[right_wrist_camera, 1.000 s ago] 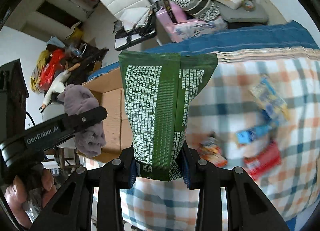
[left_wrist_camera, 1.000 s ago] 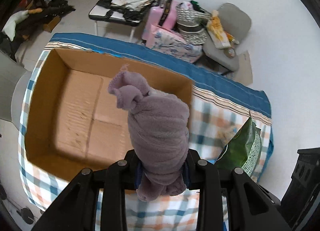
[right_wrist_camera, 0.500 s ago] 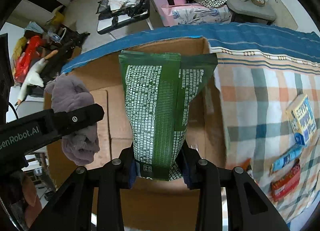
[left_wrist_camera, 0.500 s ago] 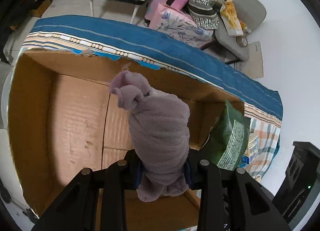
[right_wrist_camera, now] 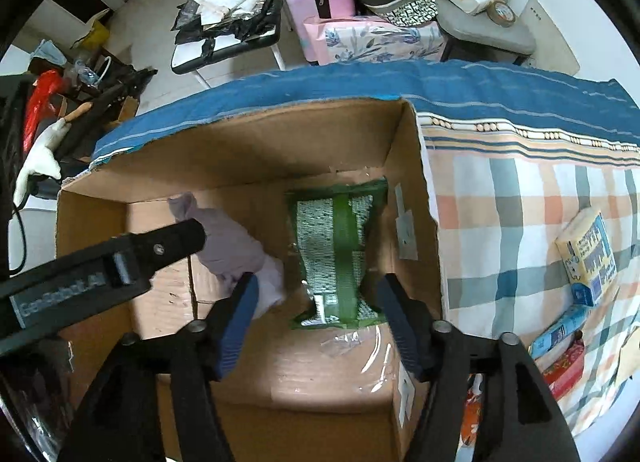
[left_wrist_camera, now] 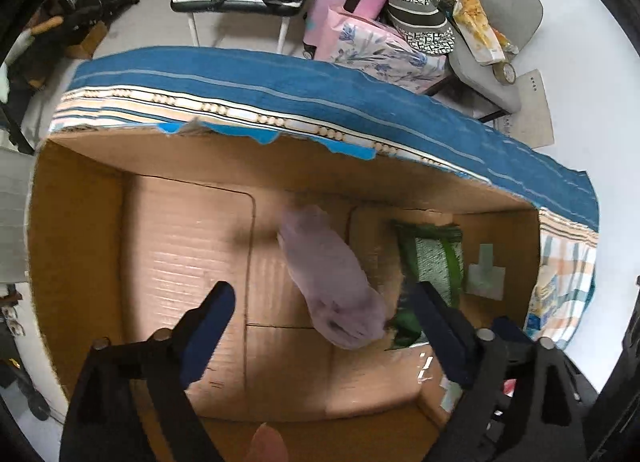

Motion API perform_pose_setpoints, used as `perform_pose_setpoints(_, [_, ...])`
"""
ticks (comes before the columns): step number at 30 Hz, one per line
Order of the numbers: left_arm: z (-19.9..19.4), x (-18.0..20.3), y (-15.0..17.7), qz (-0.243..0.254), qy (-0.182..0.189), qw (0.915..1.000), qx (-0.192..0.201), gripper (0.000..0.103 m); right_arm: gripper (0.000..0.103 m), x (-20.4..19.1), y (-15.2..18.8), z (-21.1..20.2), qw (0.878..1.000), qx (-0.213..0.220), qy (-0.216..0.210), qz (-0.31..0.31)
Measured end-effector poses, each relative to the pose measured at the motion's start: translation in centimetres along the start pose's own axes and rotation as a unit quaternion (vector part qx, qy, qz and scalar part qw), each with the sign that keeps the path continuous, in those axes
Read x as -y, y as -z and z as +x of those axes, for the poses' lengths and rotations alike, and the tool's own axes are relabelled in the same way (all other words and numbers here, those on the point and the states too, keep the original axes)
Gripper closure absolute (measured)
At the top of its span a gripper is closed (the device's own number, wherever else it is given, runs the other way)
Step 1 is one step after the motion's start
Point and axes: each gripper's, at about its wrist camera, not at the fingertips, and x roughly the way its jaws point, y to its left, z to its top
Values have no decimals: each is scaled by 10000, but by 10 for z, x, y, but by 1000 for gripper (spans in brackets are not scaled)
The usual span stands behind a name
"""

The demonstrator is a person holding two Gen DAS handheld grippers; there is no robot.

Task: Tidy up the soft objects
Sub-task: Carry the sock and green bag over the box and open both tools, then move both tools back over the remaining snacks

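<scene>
Both pairs of fingers spread apart over the cardboard box: purple cloth bundle beyond the left gripper, green packet beyond the right gripper

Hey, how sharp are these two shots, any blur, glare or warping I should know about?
Left wrist view: the purple cloth bundle and green packet in the cardboard box are smeared by motion; the open left claw looks sharper. Right wrist view: crisper, with glare on clear tape on the box floor. Both views: fisheye bends the blue cloth edge and darkens the corners.
</scene>
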Motion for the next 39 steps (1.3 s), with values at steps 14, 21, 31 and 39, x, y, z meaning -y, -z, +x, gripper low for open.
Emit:
perform_pose_setpoints(14, [-50, -2, 52, 504, -877, 9912, 857, 6, 1, -12, 41, -26, 9981, 128, 428, -417])
perform_pose_setpoints(21, [-85, 0, 86, 483, -1041, 9853, 1269, 6, 1, -7, 72, -64, 9970, 428, 389, -521])
perform_pose_setpoints(31, [-125, 43, 127, 562, -987, 9800, 1635, 6, 1, 26, 115, -132, 9959, 843, -141, -301])
perform_pose_setpoints(39, [-134, 152, 146, 1563, -976, 9644, 1898, 6, 1, 124, 140, -180, 9918, 1151, -195, 529])
